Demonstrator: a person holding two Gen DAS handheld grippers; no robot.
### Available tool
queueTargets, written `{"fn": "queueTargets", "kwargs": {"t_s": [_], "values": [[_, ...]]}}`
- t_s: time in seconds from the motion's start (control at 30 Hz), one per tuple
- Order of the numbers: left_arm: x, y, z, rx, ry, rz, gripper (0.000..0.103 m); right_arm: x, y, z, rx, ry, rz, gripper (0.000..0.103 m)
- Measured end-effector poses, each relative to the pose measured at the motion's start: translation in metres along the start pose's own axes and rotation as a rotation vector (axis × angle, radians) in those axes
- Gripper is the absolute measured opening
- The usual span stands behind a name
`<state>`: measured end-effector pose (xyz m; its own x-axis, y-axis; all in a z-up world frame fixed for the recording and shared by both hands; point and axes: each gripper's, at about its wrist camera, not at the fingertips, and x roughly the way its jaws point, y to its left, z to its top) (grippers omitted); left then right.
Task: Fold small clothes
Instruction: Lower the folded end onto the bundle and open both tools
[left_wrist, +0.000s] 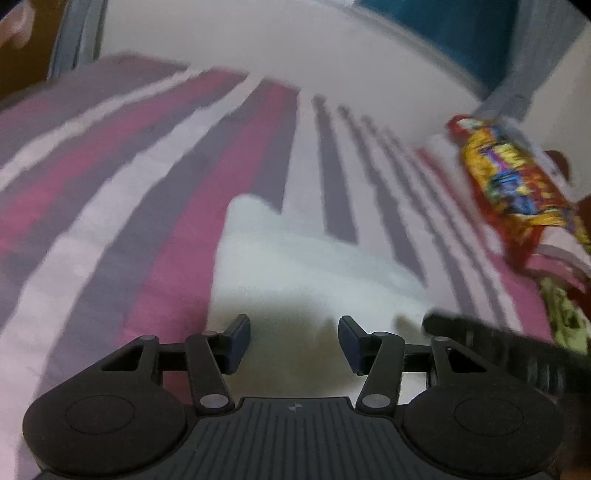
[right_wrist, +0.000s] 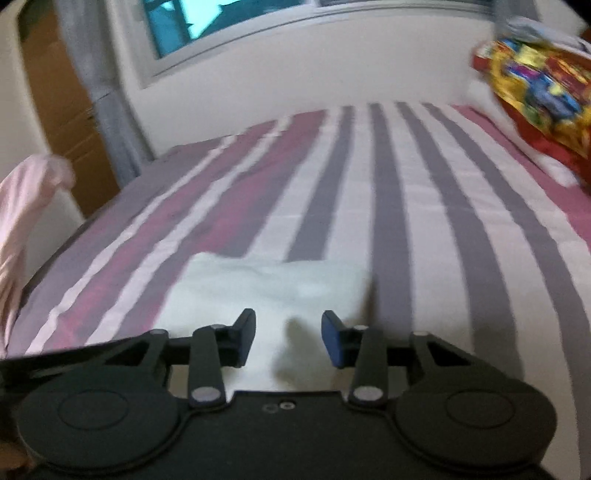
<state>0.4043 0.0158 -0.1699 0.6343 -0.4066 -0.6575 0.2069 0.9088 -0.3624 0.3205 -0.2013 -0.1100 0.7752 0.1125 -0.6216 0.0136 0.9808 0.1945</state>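
Both tongs hang open over a white cloth on the striped bed

The left tongs (left_wrist: 294, 343) and right tongs (right_wrist: 288, 339) stand with jaws apart, gripping nothing, just above the near edge of the white cloth (right_wrist: 273, 291), which lies flat on the bed (right_wrist: 406, 206) (a bright patterned pillow (right_wrist: 539, 96) sits far right). My judgement: pinch both near corners level, lift together, and carry the edge evenly to the far edge.

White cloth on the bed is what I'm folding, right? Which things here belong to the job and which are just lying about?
Job:
- white cloth, flat on the striped bedsheet
- left tongs, open over it
- right tongs, open over it

Lying about:
- colourful printed cushion, far right
- pink garment, hanging at left
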Motion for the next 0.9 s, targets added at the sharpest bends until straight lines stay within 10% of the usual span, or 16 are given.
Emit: {"fn": "queueTargets", "kwargs": {"t_s": [0.3, 0.6, 0.9], "values": [[0.024, -0.011, -0.001, 0.005, 0.011, 0.069, 0.052, 0.067, -0.002, -0.013, -0.045, 0.166, -0.131, 0.041], [-0.017, -0.024, -0.033, 0.094, 0.012, 0.096, 0.052, 0.001, 0.005, -0.039, -0.019, 0.097, -0.052, 0.041], [-0.029, -0.035, -0.067, 0.165, 0.051, 0.146, 0.053, 0.005, -0.001, -0.081, 0.019, 0.232, -0.087, 0.042]]}}
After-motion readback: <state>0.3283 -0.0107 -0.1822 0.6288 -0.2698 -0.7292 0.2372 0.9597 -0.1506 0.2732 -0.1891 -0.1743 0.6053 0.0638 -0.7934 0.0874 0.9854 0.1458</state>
